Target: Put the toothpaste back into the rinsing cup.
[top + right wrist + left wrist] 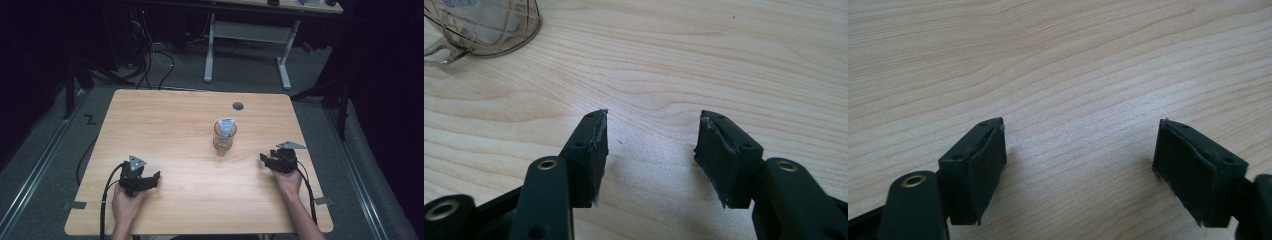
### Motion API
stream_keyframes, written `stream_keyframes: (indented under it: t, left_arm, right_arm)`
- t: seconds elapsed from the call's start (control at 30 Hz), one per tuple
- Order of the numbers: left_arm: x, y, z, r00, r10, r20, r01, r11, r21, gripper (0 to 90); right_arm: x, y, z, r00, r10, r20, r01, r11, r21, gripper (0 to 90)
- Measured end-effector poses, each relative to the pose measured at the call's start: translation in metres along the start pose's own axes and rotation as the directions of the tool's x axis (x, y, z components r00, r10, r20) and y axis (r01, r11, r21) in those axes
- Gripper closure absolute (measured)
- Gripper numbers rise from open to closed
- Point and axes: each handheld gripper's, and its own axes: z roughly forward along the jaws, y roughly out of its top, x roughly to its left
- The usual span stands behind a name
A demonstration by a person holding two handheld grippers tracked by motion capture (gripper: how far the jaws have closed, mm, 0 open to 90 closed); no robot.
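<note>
On the wooden table the clear glass, a packet standing in it, sits ahead of my right gripper and to its left, near but apart. My right gripper's jaws gape half-wide, empty; my left gripper is spread wider, empty too. Both hands rest low at the near edge.

Your left gripper rises from the bottom of the frame with its 2 black jaws standing wide apart, nothing between them. Behind and between them, pale wood-grain table runs to the top of the frame.
</note>
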Motion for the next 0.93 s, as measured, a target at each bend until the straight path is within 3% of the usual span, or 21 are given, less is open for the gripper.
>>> stream_keyframes:
  t: [0.33, 0.93]
  left_arm:
    - [0.0, 0.0, 0.0, 1.0, 0.0, 0.0, 0.0, 1.0, 0.0, 21.4]
    - [0.0001, 0.0, -0.0002, 1.0, 0.0, 0.001, 0.0, 1.0, 0.001, 21.4]
  right_arm:
    - [0.0062, -0.0007, 0.0045, 0.9966, -0.073, 0.037, 0.072, 0.997, 0.022, 45.5]
    - [0.0063, -0.0008, 0.0045, 0.9964, -0.077, 0.035, 0.077, 0.997, 0.023, 44.8]
